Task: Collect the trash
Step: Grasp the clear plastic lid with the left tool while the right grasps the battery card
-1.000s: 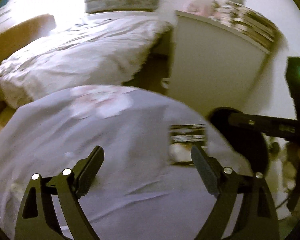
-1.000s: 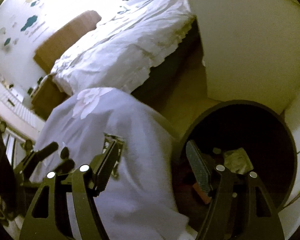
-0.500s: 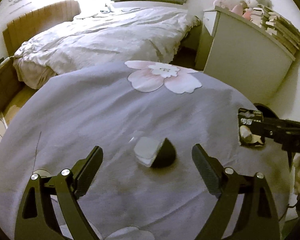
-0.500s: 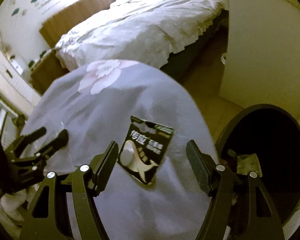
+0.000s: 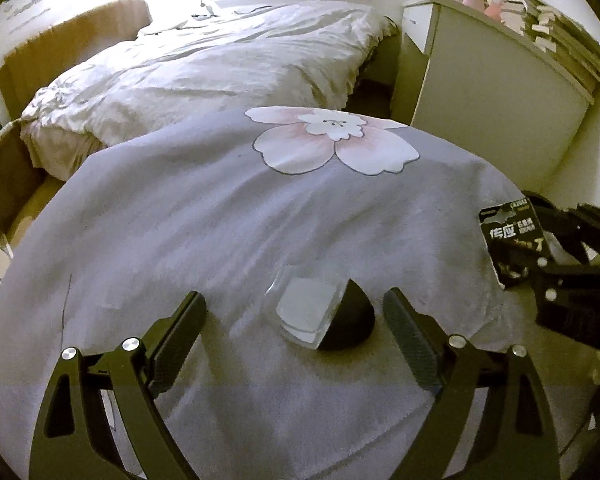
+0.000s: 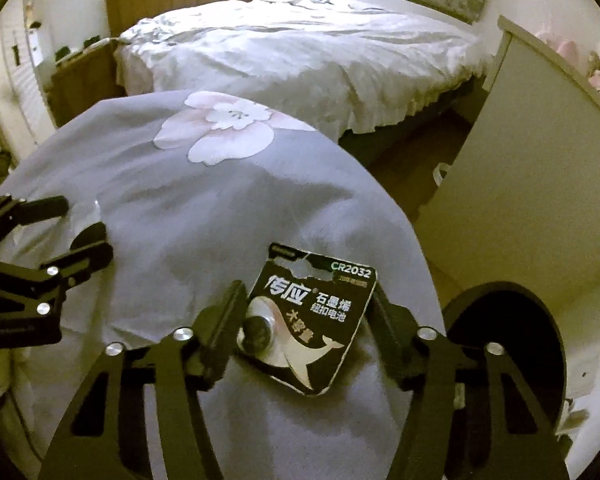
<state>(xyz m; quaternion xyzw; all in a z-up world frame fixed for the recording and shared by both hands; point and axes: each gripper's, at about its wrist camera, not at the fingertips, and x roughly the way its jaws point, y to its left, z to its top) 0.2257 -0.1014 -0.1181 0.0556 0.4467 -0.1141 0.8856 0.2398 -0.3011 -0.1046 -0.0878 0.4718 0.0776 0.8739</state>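
A black button-battery card point(image 6: 312, 312) lies between the fingers of my right gripper point(image 6: 308, 300) at the right edge of the grey flowered tablecloth point(image 6: 204, 208). The jaws are closing and both pads touch the card's side edges. From the left wrist view the card point(image 5: 508, 236) stands tilted in the right gripper point(image 5: 540, 236). A small clear plastic packet with a black domed piece point(image 5: 316, 316) rests on the cloth between the wide fingers of my left gripper point(image 5: 294, 300). Those jaws are closing slightly and do not touch it. The left gripper point(image 6: 72, 224) also shows at the table's left.
A round black bin point(image 6: 500, 288) stands on the floor just right of the table, with paper scraps inside. Behind it is a white cabinet point(image 6: 540, 160). A bed with a white duvet point(image 5: 220, 64) lies beyond the table. A wooden box point(image 5: 0, 176) sits at far left.
My right gripper swung from over the bin to the table edge, rolled, and closed around the battery card. My left gripper moved forward and down over the clear packet.
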